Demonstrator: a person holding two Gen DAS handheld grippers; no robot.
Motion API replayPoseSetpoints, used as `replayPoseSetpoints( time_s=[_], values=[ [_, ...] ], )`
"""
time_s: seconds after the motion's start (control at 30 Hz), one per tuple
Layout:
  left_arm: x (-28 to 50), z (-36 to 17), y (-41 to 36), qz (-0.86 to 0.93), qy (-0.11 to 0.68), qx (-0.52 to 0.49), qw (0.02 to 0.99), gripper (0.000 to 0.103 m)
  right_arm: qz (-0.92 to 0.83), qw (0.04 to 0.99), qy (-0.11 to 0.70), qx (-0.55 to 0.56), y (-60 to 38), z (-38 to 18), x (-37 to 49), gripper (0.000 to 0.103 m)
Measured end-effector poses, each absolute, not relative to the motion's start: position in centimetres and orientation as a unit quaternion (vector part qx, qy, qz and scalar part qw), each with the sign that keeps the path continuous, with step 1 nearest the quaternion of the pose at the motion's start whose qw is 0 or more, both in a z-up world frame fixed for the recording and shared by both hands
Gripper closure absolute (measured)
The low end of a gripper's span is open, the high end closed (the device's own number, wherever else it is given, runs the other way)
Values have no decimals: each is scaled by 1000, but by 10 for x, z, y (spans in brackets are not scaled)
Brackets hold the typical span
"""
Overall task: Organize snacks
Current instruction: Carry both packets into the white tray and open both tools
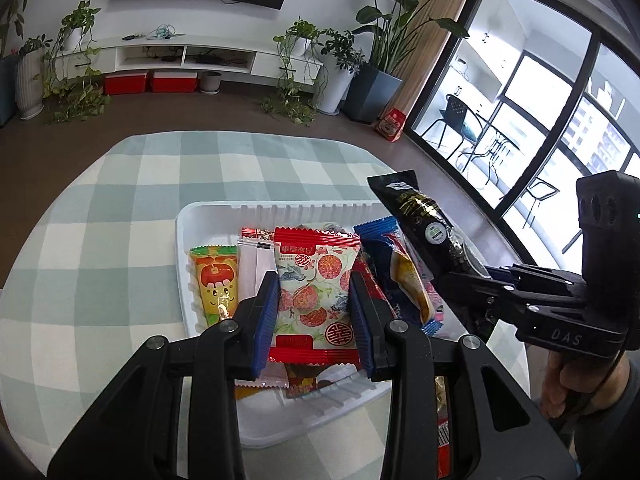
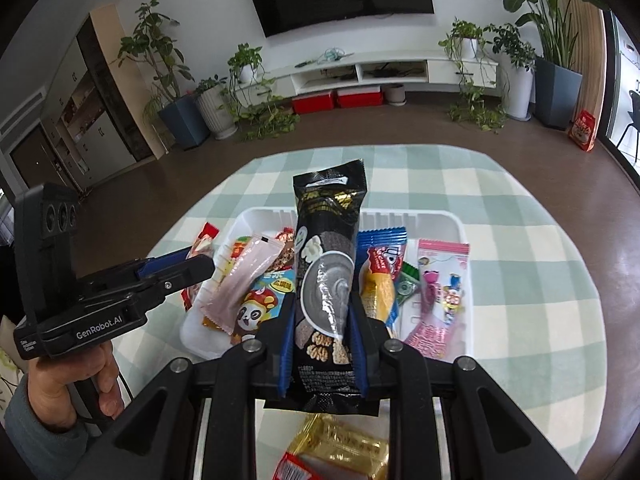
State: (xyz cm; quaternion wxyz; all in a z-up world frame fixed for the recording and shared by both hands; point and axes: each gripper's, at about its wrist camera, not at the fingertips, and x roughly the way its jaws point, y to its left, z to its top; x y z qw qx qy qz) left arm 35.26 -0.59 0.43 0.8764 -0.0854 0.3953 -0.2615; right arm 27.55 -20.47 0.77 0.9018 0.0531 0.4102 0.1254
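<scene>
Two grippers over a white tray (image 1: 188, 216) on a green-and-white checked cloth (image 1: 100, 208), each clamped on a snack. Left gripper (image 1: 314, 312): blue pads narrowed onto the sides of a red-edged packet (image 1: 316, 292) printed with lychees, held above the tray's middle. Right gripper (image 2: 318, 344): jaws narrowed onto the lower part of a long black sachet (image 2: 326, 264), upright between the pads, its top end over the tray's far rim. From the left wrist view, same black sachet slanting up to the right of the tray, clear of the snacks below. Lying in the tray, left to right in the left wrist view: an orange-and-green wrapper (image 1: 214, 284) with a cartoon face, a pale translucent sachet (image 1: 252, 268), then, right of the held packet, a blue-ended wrapper (image 1: 396, 264). Also in the tray, seen from the right wrist view: a panda-printed packet (image 2: 256, 304), a small green packet (image 2: 406, 286), a pink packet (image 2: 438, 292) at the right end. Nearer than the tray, under the right gripper, a gold wrapper (image 2: 340, 444) and a red one (image 2: 292, 470) on the cloth. Bare hand (image 2: 80, 380) with a grey sleeve on the left gripper's handle; another hand (image 1: 576, 380) on the right one's.
</scene>
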Motion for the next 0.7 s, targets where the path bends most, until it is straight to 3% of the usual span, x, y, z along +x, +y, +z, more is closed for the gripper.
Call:
replayPoseSetpoints(
  time_s=[0.7],
  values=[
    [386, -48, -39, -246, 427, -56, 868, 71, 105, 877, 461, 83, -213, -51, 311, 77]
  ],
)
